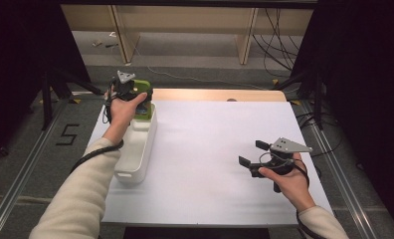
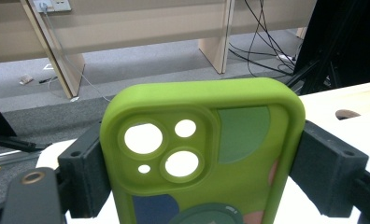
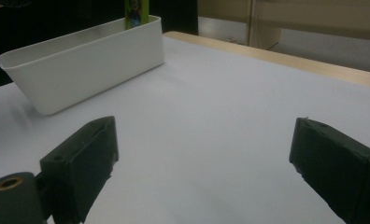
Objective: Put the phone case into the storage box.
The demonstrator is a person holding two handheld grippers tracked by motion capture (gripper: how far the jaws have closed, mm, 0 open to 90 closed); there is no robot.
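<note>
A lime-green phone case [image 2: 197, 100] with camera cut-outs and dark patches stands upright between the two black jaws of my left gripper [image 2: 202, 172], which press on its two long edges. In the high view my left gripper [image 1: 138, 94] holds the phone case [image 1: 144, 102] over the far end of a white bin [image 1: 135, 167] at the table's left. In the right gripper view the phone case [image 3: 136, 13] pokes up behind the bin's [image 3: 80, 70] far rim. My right gripper [image 1: 252, 153] rests low over the table at the right, jaws [image 3: 202, 168] wide apart, nothing between them.
A white sheet [image 1: 210, 144] covers the table, with a bare wooden strip [image 1: 220, 94] along its far edge. Beyond it are the grey floor, wooden furniture legs [image 1: 247, 35] and loose cables [image 1: 279, 45]. Dark stands flank both sides of the table.
</note>
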